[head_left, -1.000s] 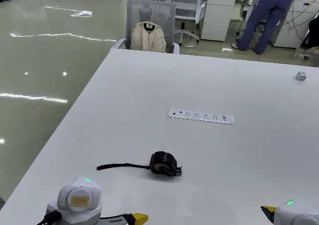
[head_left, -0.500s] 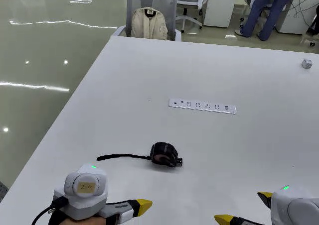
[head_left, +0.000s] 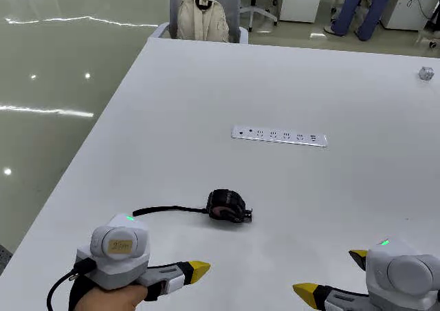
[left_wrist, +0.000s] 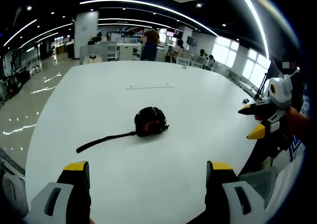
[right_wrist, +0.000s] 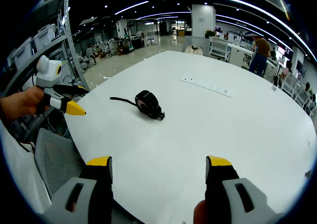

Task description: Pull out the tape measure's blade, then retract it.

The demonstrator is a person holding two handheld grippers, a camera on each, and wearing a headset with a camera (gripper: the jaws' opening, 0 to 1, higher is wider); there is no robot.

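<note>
A black tape measure [head_left: 225, 205] lies on the white table [head_left: 206, 98], its blade drawn in and a black wrist strap [head_left: 165, 210] trailing to its left. It also lies ahead of the jaws in the left gripper view [left_wrist: 150, 121] and the right gripper view [right_wrist: 148, 103]. My left gripper [head_left: 196, 270] hovers near the table's front edge, open and holding nothing [left_wrist: 147, 168]. My right gripper [head_left: 331, 275] hovers at the lower right, also open and bare [right_wrist: 158, 160]. Both grippers are well short of the tape measure.
A white power strip [head_left: 278, 136] lies flat beyond the tape measure. A grey chair with a beige jacket [head_left: 203, 15] stands at the table's far end. A small crumpled object [head_left: 426, 73] sits far right. The table's left edge drops to a glossy floor.
The head camera has tilted down. Both grippers have come further into view from the bottom, with their yellow tips now showing. The tape measure has stayed put.
</note>
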